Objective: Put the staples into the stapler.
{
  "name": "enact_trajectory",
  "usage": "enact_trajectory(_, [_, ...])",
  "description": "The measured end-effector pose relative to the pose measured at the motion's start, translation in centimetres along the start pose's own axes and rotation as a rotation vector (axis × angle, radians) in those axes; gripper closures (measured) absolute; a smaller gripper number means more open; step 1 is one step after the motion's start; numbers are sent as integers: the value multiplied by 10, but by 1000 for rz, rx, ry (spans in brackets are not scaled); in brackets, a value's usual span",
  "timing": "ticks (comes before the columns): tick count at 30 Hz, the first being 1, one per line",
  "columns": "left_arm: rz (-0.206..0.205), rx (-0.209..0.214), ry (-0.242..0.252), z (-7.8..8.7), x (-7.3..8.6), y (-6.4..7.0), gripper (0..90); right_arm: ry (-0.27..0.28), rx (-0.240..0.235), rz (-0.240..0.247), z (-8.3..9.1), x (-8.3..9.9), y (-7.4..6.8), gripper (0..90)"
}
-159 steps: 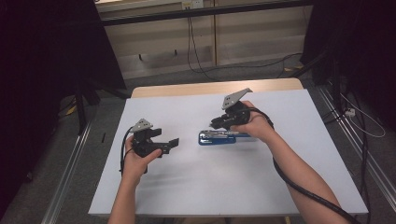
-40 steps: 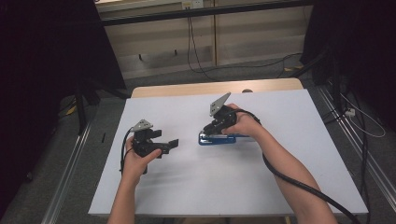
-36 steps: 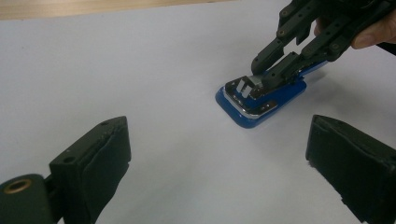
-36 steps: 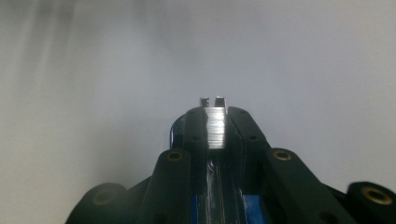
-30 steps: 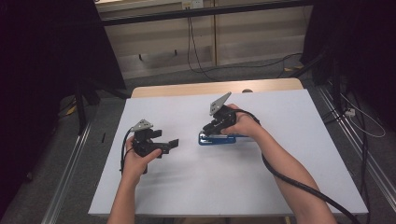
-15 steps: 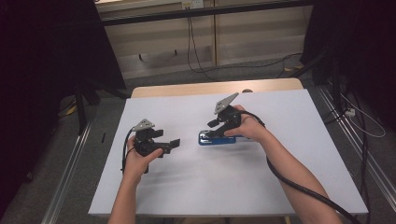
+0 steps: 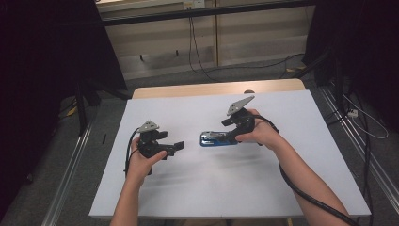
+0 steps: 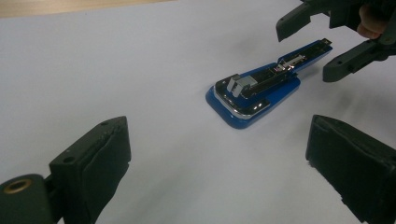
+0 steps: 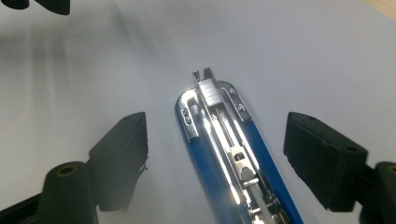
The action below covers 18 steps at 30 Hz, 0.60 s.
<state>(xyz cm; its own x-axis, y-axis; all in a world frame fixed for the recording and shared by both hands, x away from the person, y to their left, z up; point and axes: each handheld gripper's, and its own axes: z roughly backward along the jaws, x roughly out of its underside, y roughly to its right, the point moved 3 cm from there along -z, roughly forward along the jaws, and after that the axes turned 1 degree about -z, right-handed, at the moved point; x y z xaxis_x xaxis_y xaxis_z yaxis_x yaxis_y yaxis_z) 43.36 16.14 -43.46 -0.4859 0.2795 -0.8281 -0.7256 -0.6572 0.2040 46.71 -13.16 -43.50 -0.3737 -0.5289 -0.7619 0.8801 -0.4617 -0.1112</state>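
Note:
A blue stapler (image 7: 214, 139) lies flat on the white table top (image 7: 197, 188), swung open with its metal staple rail facing up (image 9: 219, 126). My right gripper (image 7: 229, 131) hangs over the stapler's right end, open, its pads either side of the rail without touching it (image 9: 217, 158). My left gripper (image 7: 171, 141) is held to the left of the stapler, a short gap away, open and empty (image 8: 215, 158). In the left gripper view the stapler (image 8: 254, 91) lies ahead, with the right gripper (image 8: 310, 49) straddling its far end.
A strip of bare wood (image 7: 211, 88) shows at the table's far edge. Metal rails (image 7: 70, 188) run along the floor on both sides, and cables (image 7: 202, 61) lie on the floor beyond. Bare white surface spreads in front of both hands.
My right gripper has drawn back a little to the right along the stapler and tilted up. The stapler and my left gripper have stayed in place.

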Motion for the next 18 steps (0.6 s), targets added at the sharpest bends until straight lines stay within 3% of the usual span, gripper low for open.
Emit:
enact_trajectory(7, [-2,8,-1,-5,-1,2,68,5,73,-9,21,8,-2,167])
enact_trajectory(12, [-3,13,-1,-6,-2,3,68,43,81,-27,33,16,-4,158])
enact_trajectory(18, [-10,14,-8,-9,-2,3,69,19,120,-56,41,30,-1,149])
